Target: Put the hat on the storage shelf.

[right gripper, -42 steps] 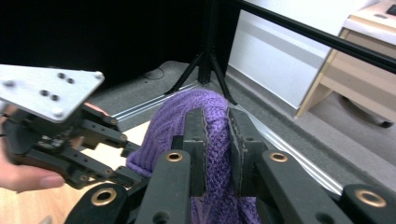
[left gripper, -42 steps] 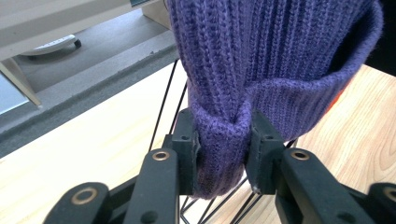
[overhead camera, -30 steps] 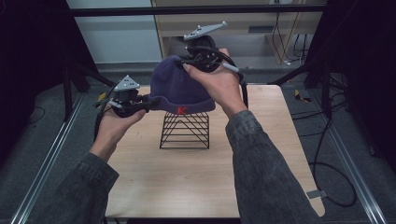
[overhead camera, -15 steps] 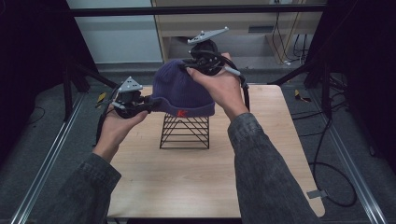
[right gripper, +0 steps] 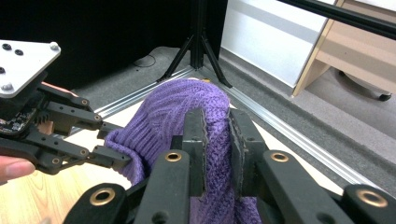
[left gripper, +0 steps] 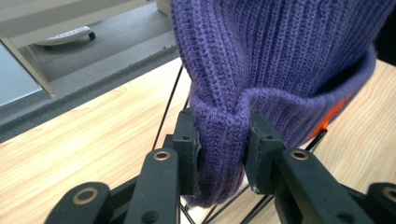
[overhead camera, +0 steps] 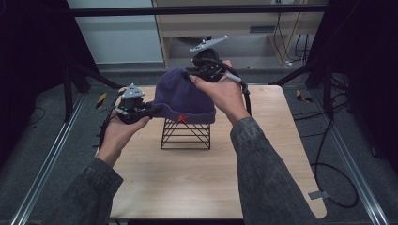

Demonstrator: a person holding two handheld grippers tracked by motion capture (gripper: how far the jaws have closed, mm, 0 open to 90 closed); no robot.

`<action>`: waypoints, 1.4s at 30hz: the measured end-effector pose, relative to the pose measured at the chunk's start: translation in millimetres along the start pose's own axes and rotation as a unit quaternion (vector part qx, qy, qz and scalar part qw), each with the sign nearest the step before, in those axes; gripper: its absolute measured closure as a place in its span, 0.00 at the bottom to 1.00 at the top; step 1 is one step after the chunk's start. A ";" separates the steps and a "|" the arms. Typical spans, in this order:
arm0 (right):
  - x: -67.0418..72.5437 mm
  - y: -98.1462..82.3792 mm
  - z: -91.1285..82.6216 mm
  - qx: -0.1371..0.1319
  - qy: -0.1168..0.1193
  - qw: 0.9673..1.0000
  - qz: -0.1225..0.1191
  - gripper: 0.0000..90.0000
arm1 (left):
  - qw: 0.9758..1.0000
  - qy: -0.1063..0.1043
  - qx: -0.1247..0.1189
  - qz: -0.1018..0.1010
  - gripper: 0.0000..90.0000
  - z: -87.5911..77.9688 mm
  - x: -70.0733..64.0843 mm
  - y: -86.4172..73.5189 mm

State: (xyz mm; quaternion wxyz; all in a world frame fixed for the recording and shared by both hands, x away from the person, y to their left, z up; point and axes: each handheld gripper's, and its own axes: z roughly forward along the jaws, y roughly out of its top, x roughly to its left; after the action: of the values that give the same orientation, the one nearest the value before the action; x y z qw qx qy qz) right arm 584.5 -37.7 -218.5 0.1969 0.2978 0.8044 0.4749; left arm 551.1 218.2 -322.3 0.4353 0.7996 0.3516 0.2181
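A purple knitted beanie with a small orange tag hangs over a black wire stand at the table's middle. My left gripper is shut on the folded cuff at the hat's left side; in the left gripper view the cuff is pinched between both pads. My right gripper is shut on the knit at the hat's crown, above and behind the stand. The right gripper view also has the left gripper holding the hat's edge.
The stand rests on a light wooden table. Black tripod legs stand at the back left, cables trail on the floor at the right, and a wooden shelf unit lies beyond the table.
Both grippers kept their hold on the hat. The right gripper and the crown rose slightly, and the hat sits a little higher over the stand.
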 end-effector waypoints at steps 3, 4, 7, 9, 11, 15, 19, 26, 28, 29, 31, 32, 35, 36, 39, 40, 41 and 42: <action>-0.1 -2.9 2.8 0.008 -0.003 1.000 -0.003 0.87 | 1.000 0.002 0.004 -0.002 0.76 2.7 0.3 -3.7; -0.2 -3.9 3.4 0.010 -0.002 1.000 -0.003 0.87 | 1.000 0.001 0.006 -0.003 0.76 3.6 0.4 -4.8; 0.3 -6.8 4.3 0.015 -0.001 1.000 -0.005 0.87 | 1.000 -0.002 0.010 0.001 0.76 5.1 -0.8 -7.4; -0.1 -8.4 4.7 0.017 -0.001 1.000 -0.007 0.87 | 1.000 -0.002 0.010 0.001 0.76 5.5 -1.5 -8.4; -0.7 -9.8 4.8 0.019 -0.001 1.000 -0.005 0.87 | 1.000 -0.003 0.011 0.002 0.76 6.2 -2.2 -9.4; -0.2 -12.8 4.2 0.024 0.004 1.000 -0.007 0.87 | 1.000 -0.004 0.017 0.011 0.76 7.2 -4.4 -11.3; 0.0 -15.1 3.2 0.030 0.006 1.000 -0.005 0.87 | 1.000 -0.003 0.017 0.009 0.76 7.5 -4.1 -12.8; 1.4 -19.7 5.1 0.036 0.014 0.999 -0.006 0.87 | 1.000 -0.005 0.024 0.006 0.76 11.5 -3.8 -18.7; 1.6 -21.5 6.3 0.040 0.016 0.999 -0.007 0.87 | 1.000 -0.007 0.025 0.006 0.76 12.5 -3.3 -20.7; 1.5 -22.7 6.8 0.042 0.016 0.999 -0.006 0.87 | 1.000 -0.008 0.025 0.005 0.76 12.9 -2.9 -21.5; 1.6 -25.0 7.2 0.043 0.018 0.999 -0.004 0.87 | 1.000 -0.009 0.026 0.005 0.76 13.4 -2.1 -23.1; 1.5 -26.3 7.7 0.042 0.017 0.999 -0.005 0.87 | 1.000 -0.009 0.025 0.003 0.76 13.6 -2.1 -24.0; 2.5 -29.6 8.2 0.045 0.018 0.999 -0.002 0.87 | 1.000 -0.011 0.025 -0.001 0.76 14.1 -2.4 -27.1; 2.7 -30.6 8.3 0.046 0.019 0.999 -0.001 0.87 | 1.000 -0.011 0.026 0.001 0.76 14.2 -2.2 -28.2; 2.8 -34.5 9.2 0.050 0.019 0.999 -0.001 0.87 | 1.000 -0.012 0.027 0.000 0.76 14.1 -2.4 -31.5; 2.8 -35.6 9.2 0.052 0.019 0.998 0.000 0.87 | 1.000 -0.011 0.029 0.002 0.76 13.7 -2.2 -32.6; 2.7 -37.0 9.5 0.052 0.020 0.998 0.000 0.87 | 1.000 -0.009 0.030 0.002 0.76 13.3 -2.1 -33.6; 2.9 -38.4 9.6 0.055 0.020 0.998 0.001 0.87 | 1.000 -0.008 0.030 0.001 0.76 13.0 -1.8 -34.6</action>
State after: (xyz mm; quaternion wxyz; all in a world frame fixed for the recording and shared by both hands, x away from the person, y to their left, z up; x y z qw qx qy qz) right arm 577.0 -43.8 -257.0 0.1634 0.2995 0.8328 0.4358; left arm 545.5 222.7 -358.7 0.4135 0.8145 0.3534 0.2017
